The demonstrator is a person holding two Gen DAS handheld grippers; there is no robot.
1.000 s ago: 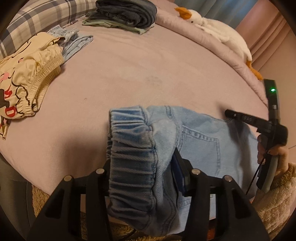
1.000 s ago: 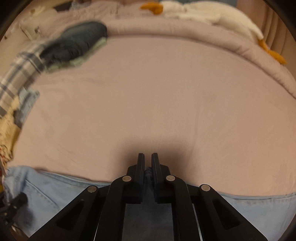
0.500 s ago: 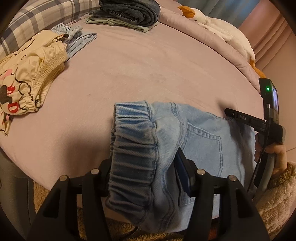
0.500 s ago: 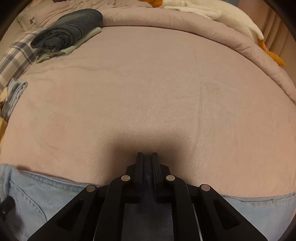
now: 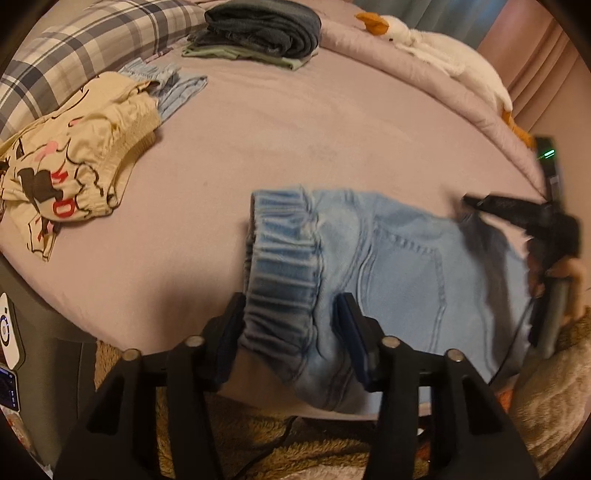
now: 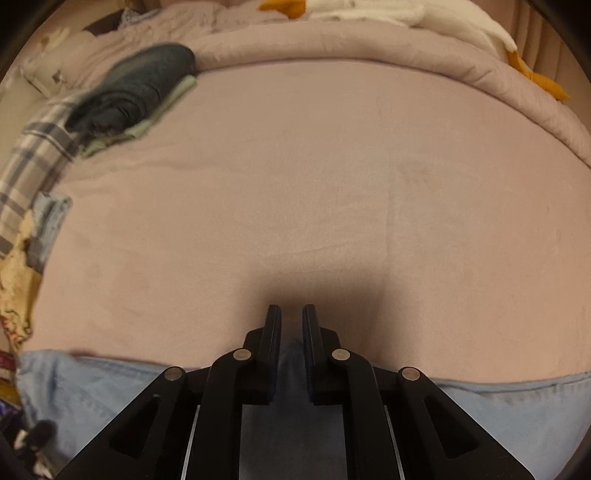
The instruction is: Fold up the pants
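Observation:
Light blue denim pants [image 5: 399, 266] lie along the near edge of the pink bed [image 5: 295, 122], elastic waistband to the left. My left gripper [image 5: 290, 306] is open, its fingers on either side of the waistband, which sags between them. My right gripper [image 6: 291, 314] has its fingers slightly apart over the far edge of the pants [image 6: 517, 398], with denim showing in the gap. It also shows in the left wrist view [image 5: 480, 203], at the right end of the visible denim, blurred by motion.
Cream printed shorts [image 5: 70, 162] and a pale blue garment [image 5: 173, 88] lie at the left. A folded dark stack [image 5: 258, 29] and a plaid pillow [image 5: 92, 48] sit at the back. A white goose plush [image 5: 443, 51] lies along the far right edge.
My left gripper has opened wider and the waistband has slipped down between its fingers. My right gripper's fingers have parted slightly from shut. The pants lie a little flatter.

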